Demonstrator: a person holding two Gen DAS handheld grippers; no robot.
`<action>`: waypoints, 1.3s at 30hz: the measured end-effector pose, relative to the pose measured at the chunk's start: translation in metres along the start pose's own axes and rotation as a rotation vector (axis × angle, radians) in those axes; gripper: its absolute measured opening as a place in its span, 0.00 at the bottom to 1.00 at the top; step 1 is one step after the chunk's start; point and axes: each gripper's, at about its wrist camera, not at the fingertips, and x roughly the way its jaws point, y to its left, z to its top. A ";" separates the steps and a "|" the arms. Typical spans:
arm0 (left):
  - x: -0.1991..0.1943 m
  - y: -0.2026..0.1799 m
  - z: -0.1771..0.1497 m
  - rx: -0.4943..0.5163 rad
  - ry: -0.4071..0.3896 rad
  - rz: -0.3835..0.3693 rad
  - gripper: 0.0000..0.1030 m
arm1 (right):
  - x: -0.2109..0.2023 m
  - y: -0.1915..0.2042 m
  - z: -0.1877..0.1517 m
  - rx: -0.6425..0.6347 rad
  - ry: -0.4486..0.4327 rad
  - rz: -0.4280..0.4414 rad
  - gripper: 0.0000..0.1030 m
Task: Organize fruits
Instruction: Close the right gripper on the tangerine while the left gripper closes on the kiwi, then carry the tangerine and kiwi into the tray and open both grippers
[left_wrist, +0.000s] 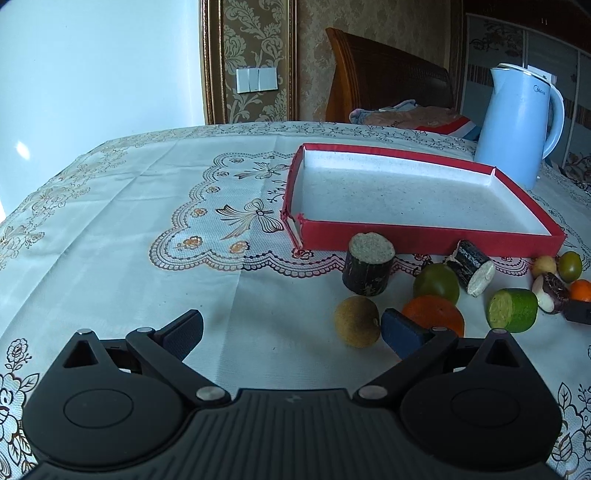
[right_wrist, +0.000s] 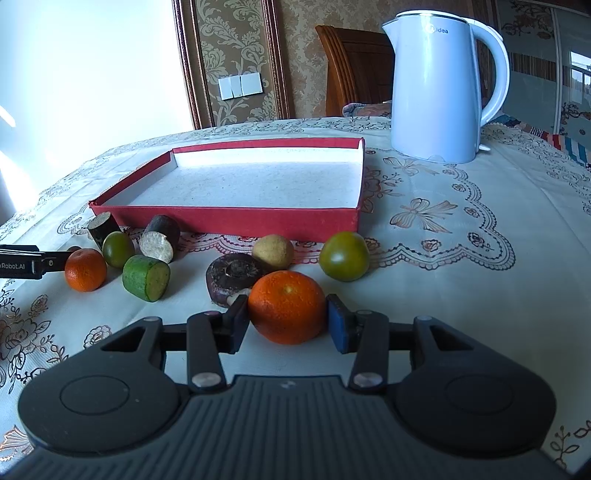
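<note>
your table, under its lace-print cloth, carries everything here. the biggest thing on it is the pale blue kettle, standing upright at the far right, well apart from the fruit. next comes the red box, shallow and white inside, with nothing in it; it lies between the kettle and the row of fruit, its near wall just behind them.

your right claw is closed onto an orange, one pad pressed to each side of it, and the orange sits low at the cloth. just behind it lie a dark purple root piece, a tan round fruit and a green tomato, all close to the box's near wall.

your left claw stands wide with nothing between its pads, only bare cloth. its blue right pad sits just beside a brown fuzzy fruit and in front of a second orange. behind those are a dark cane stub standing on end, a green round fruit, a second cane stub lying on its side and a green cut cylinder.

none of the fruit is in the box; every piece lies on the cloth in front of it.
</note>
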 end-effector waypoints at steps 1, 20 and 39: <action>0.002 -0.002 0.000 0.003 0.004 0.000 1.00 | 0.000 0.000 0.000 0.000 0.000 0.000 0.41; -0.002 -0.019 -0.004 0.078 -0.018 0.004 0.45 | 0.000 0.004 0.000 -0.026 0.002 -0.016 0.41; -0.001 -0.021 0.001 0.071 0.000 -0.043 0.27 | -0.006 0.004 0.000 -0.027 -0.033 -0.034 0.40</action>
